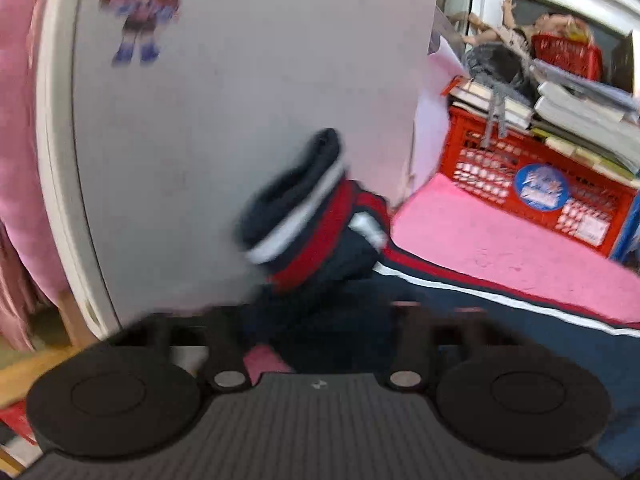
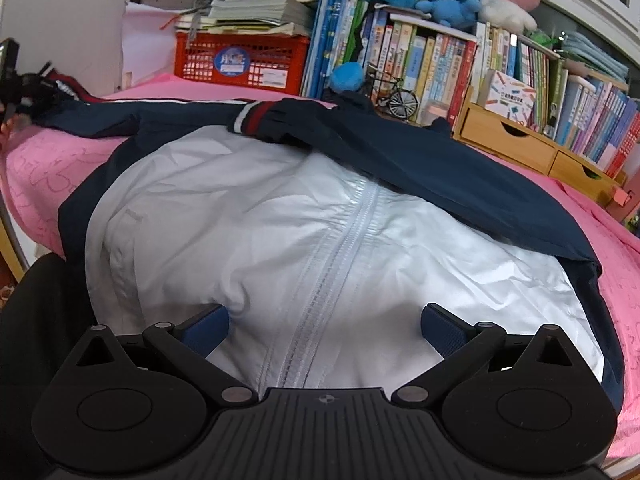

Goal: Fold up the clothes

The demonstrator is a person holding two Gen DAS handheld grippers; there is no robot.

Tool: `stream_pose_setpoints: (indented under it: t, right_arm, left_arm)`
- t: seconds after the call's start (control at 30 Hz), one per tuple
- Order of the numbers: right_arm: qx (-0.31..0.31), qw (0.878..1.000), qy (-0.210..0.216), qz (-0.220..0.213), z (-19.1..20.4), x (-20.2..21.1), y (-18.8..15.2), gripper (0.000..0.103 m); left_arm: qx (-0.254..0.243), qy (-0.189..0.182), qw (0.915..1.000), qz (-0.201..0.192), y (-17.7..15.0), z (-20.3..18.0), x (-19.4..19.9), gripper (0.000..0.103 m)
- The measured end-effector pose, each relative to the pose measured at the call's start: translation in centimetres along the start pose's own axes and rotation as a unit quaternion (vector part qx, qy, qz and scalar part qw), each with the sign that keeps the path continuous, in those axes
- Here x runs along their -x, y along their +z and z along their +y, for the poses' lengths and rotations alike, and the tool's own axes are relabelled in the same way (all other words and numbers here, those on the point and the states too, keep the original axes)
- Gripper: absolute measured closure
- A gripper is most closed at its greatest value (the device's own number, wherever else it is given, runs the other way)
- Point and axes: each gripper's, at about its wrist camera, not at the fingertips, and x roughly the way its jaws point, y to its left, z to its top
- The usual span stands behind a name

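Spread zipper-up across the pink bed [image 2: 624,272], jacket [image 2: 280,216] beneath released right gripper [image 2: 324,328], far sleeve cuff [image 1: 296,216] apparently clenched in left gripper [image 1: 320,320], fingers there blurred, sleeve trailing rightward.

The jacket [image 2: 280,208] is thin cloth with a crinkled, faintly glossy white front, matt navy sleeves and ribbed knit cuffs [image 1: 304,200]. Under it lies a fuzzy pink blanket [image 2: 52,168]. The crate [image 2: 240,60] is glossy red plastic.

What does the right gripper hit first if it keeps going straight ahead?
Probably the jacket: the right gripper is open just above its white front, with the zipper running straight ahead. Depth is unclear.
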Motion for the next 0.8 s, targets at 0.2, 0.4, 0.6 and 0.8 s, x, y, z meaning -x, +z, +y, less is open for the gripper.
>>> stream_pose_setpoints:
  t: [0.2,0.4,0.6,0.8]
  right_arm:
    - [0.001,1.0,0.004,-0.008,-0.2,0.1,-0.2,0.0]
    - [-0.023,0.999,0.019,-0.015,-1.2,0.3,-0.1,0.0]
    - [-0.125,0.991,0.036,-0.016,-4.8,0.9,0.2,0.0]
    - [-0.213,0.975,0.035,-0.055,-9.5,2.2,0.7,0.0]
  left_arm:
    - [-0.038,-0.043,0.9971,-0.049,1.2,-4.1,3.8,0.089]
    - [-0.075,-0.243,0.9588,-0.127,2.6,-14.4,13.6,0.089]
    - [-0.199,-0.381,0.9027,-0.024,-5.5,-30.5,17.3,0.064]
    - [-0.236,-0.407,0.8798,0.067,-12.8,-33.2,17.4,0.036]
